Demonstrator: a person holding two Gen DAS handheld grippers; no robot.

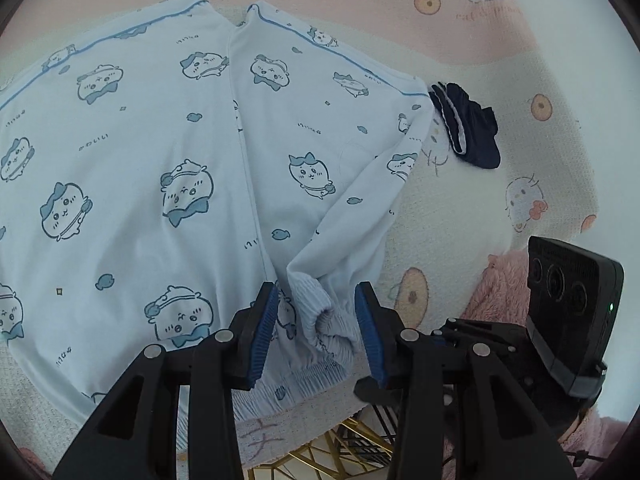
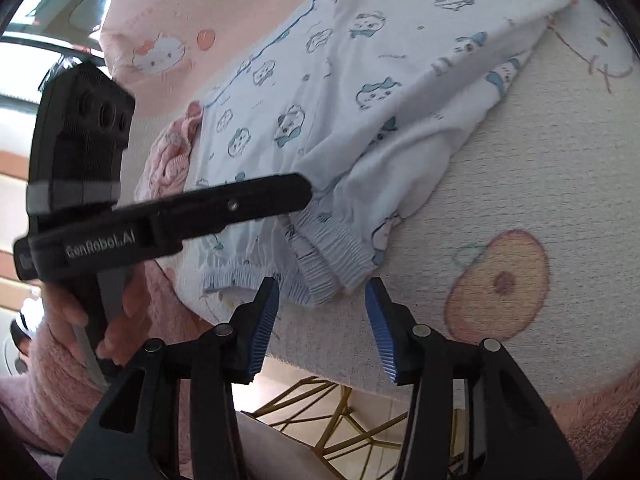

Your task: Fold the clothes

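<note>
Left wrist view: a pale blue pajama top (image 1: 140, 168) printed with small cartoon animal faces is spread flat over a cream and pink cartoon-print blanket (image 1: 500, 52) that covers the work surface. One sleeve (image 1: 360, 208) is folded inward across the body, and its ribbed cuff (image 1: 328, 316) is seen lying between the two blue pads of the left gripper (image 1: 316, 328). The pads are held apart, with a gap visible on each side of the cuff, so nothing is clamped. A small dark navy garment (image 1: 468, 128) with white trim is bunched on the blanket just beyond the top's far shoulder. At the lower right, a black camera unit (image 1: 572, 312) belonging to the other tool is seen beside a fuzzy pink sleeve (image 1: 496, 292). Gold chair legs (image 1: 344, 448) are visible below the edge of the surface.

Right wrist view: the same top (image 2: 360, 92) is seen from the side, with the folded sleeve and its cuff (image 2: 340, 256) lying near the front edge of the blanket (image 2: 540, 184). The right gripper (image 2: 322, 326) is held just in front of the cuff; its blue pads stand apart, and only blanket is seen between them. The left gripper (image 2: 280, 196) is seen reaching in from the left over the hem, held by a hand (image 2: 76, 312) in a fuzzy pink sleeve (image 2: 44, 368).
</note>
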